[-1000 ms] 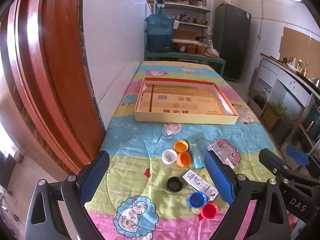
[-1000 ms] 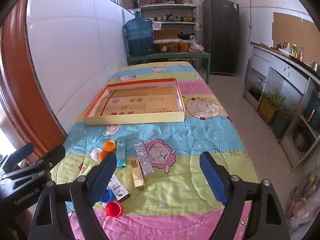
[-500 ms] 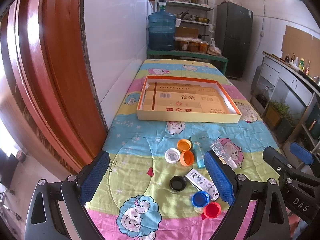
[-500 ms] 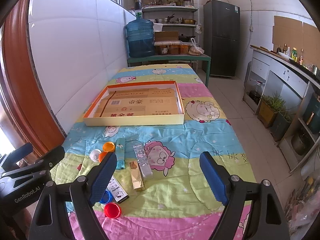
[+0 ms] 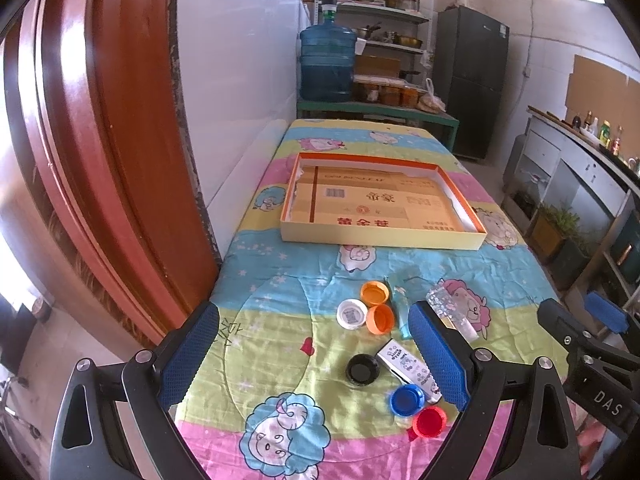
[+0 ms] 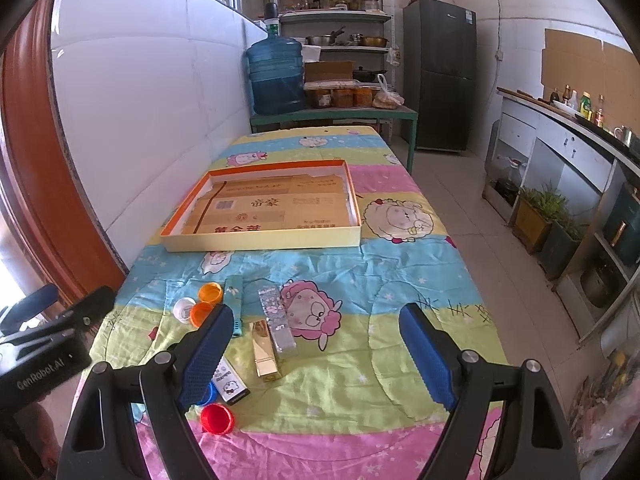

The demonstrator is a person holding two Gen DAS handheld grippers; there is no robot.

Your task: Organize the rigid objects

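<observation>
The left gripper (image 5: 314, 354) was held spread wide and empty above the cartoon-print cloth surface (image 5: 276, 300), over a black round cap (image 5: 362, 369). Orange, white, blue and red caps and slim boxes were scattered nearby, well apart from the shallow orange-rimmed cardboard tray (image 6: 264, 240). The right gripper (image 6: 318, 354) was likewise spread, empty.
</observation>
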